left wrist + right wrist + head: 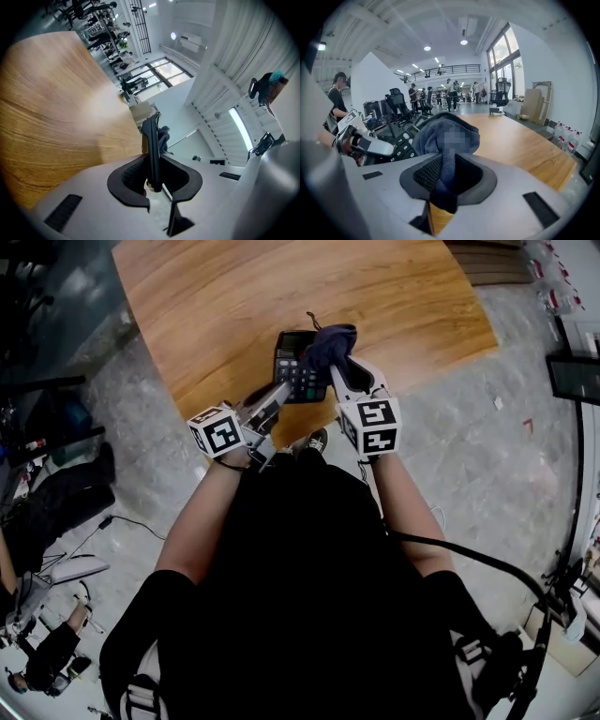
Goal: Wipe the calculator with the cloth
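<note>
A black calculator lies over the near edge of the wooden table. My left gripper is shut on its near edge; in the left gripper view the calculator stands edge-on between the pads. My right gripper is shut on a dark blue cloth, which rests on the calculator's right side. In the right gripper view the cloth bunches out of the jaws over the keys of the calculator. The left gripper shows there at the left.
The table's near edge runs just under both grippers, with grey stone floor below. A cable trails at the right. Bags and gear lie on the floor at the left. People and office chairs stand far off in the hall.
</note>
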The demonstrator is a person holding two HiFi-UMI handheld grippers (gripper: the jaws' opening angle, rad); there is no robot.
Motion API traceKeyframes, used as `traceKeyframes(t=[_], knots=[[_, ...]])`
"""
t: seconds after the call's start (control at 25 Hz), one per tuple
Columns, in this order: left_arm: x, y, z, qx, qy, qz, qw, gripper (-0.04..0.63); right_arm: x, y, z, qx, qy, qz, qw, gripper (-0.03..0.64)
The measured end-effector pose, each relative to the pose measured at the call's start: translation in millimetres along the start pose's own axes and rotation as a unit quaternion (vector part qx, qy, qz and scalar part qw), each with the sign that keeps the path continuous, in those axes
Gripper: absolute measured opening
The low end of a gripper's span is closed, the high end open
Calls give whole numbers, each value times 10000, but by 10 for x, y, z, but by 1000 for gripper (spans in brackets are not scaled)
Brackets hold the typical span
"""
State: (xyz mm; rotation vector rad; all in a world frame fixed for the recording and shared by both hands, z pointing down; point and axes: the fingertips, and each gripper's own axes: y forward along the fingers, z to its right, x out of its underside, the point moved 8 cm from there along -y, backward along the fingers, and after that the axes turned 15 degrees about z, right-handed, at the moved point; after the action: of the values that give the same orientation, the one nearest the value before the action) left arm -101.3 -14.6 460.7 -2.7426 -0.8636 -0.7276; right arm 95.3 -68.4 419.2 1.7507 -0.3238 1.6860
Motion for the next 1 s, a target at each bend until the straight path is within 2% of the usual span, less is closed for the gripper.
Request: traceKeyframes(t=[0.12, 0.32, 0.48, 0.72, 0.8, 0.88, 1.0], knots=[[65, 5, 32, -4, 35, -90, 10000, 72, -68, 15, -37, -116, 29, 128, 9998, 86], [129, 5, 40, -79, 33, -202, 9998, 72, -132, 58, -333, -603, -50, 228, 9979, 85], [98, -64, 14, -113, -36, -71, 9999, 72, -218, 48, -535, -870, -109, 402, 9953, 86], [-155, -83, 11, -145, 68, 272, 9995, 72, 77, -112, -40, -169, 151, 133, 9997, 86], [-236, -114, 31, -102, 103, 359, 9993, 72, 241, -189, 52, -139, 142, 44, 9998, 86], [-309, -146, 64, -13, 23, 466, 9989, 72, 380, -237, 3, -373, 82, 40, 9993, 85], [-378, -123, 123, 114, -263, 675, 9973, 71, 533, -267, -214, -1025, -40, 150, 9946, 86]])
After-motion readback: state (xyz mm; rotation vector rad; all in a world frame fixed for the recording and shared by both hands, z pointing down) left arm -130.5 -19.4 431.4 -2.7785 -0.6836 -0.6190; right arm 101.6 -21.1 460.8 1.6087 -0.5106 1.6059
